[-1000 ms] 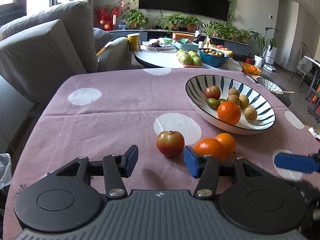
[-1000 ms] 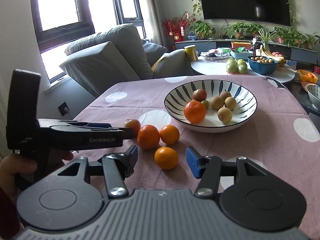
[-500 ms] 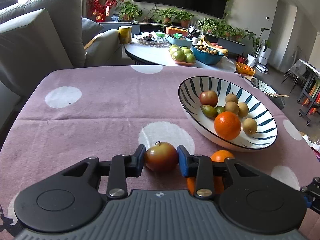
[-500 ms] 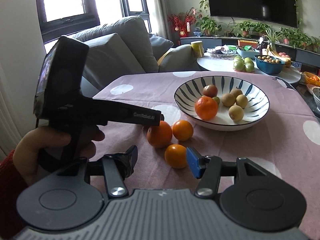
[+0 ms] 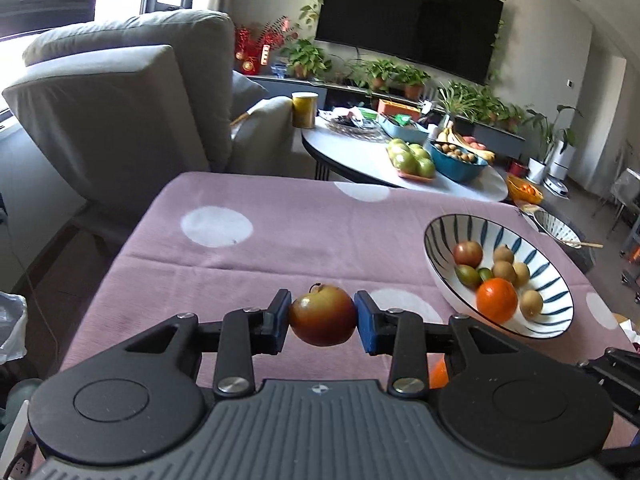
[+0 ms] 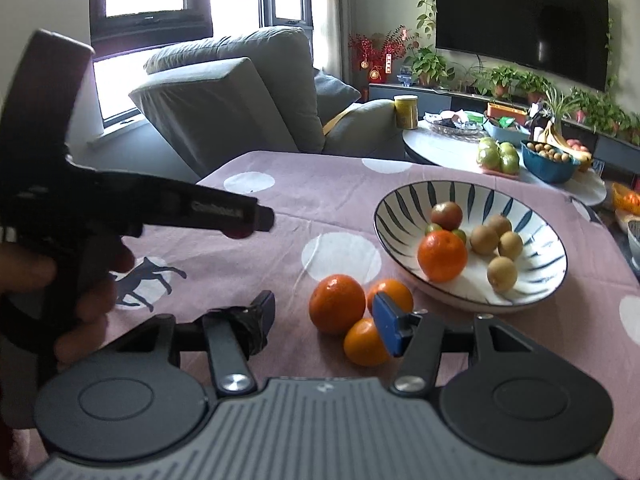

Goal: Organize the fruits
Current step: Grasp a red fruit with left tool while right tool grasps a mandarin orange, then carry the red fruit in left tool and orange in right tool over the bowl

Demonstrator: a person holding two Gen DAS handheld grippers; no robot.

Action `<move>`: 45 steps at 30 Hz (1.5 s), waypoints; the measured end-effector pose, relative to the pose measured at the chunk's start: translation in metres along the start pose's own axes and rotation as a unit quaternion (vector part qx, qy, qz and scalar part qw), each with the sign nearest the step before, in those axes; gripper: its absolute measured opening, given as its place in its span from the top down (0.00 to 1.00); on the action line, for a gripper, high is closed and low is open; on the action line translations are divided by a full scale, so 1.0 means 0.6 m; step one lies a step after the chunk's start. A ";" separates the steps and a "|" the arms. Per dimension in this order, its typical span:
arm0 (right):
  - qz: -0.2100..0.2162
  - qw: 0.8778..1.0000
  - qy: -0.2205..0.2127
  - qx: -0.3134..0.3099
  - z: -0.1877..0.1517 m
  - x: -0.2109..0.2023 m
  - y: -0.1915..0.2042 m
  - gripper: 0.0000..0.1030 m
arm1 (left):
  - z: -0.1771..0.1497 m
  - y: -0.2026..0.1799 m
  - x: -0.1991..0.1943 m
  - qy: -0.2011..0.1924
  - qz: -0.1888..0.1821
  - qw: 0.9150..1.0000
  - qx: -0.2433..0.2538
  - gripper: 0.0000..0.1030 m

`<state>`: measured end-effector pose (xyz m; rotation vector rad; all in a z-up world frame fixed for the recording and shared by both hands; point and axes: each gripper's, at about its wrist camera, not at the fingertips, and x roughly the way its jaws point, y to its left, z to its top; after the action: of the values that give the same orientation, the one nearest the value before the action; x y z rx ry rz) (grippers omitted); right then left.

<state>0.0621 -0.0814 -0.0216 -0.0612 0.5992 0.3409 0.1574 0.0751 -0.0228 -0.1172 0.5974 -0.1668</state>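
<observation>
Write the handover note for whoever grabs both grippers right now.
Left gripper: shut on the red apple, held clear above the pink tablecloth.
Right gripper: open, holding nothing, low over the three loose oranges.
Striped bowl: already holds one orange, a red apple, some small green fruit and four brown kiwi-like fruits.
Left to do: drop the held apple into the bowl, then move the three oranges in.

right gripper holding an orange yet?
No: in the right wrist view the right gripper stands open and empty, with the three oranges on the tablecloth ahead of it.
</observation>
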 end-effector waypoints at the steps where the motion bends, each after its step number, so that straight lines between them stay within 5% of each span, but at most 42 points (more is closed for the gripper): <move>1: 0.000 1.000 -0.004 0.001 0.003 -0.001 -0.001 0.76 | 0.001 0.002 -0.002 -0.001 0.001 1.000 -0.001 0.68; 21: -0.026 0.999 0.045 0.009 0.004 0.064 0.011 0.76 | 0.000 0.009 0.005 0.005 0.006 1.000 -0.006 0.68; 25: -0.030 0.998 0.052 0.018 0.001 0.079 0.008 0.86 | 0.001 0.010 0.006 0.005 0.009 1.000 -0.006 0.68; 27: -0.036 0.998 0.045 0.013 -0.001 0.075 0.010 0.97 | 0.001 0.010 0.006 0.003 0.011 1.000 -0.005 0.68; 37: 0.000 0.999 0.006 0.043 -0.004 0.013 -0.009 0.97 | -0.006 0.000 0.010 0.005 0.011 1.000 0.010 0.68; 45: -0.034 0.995 -0.041 0.083 -0.002 -0.052 -0.078 0.97 | -0.013 -0.028 -0.005 -0.013 -0.013 0.999 0.030 0.68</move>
<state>0.0531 -0.1349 -0.0069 0.0921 0.5412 0.2256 0.1481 0.0586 -0.0249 -0.0679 0.5653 -0.2080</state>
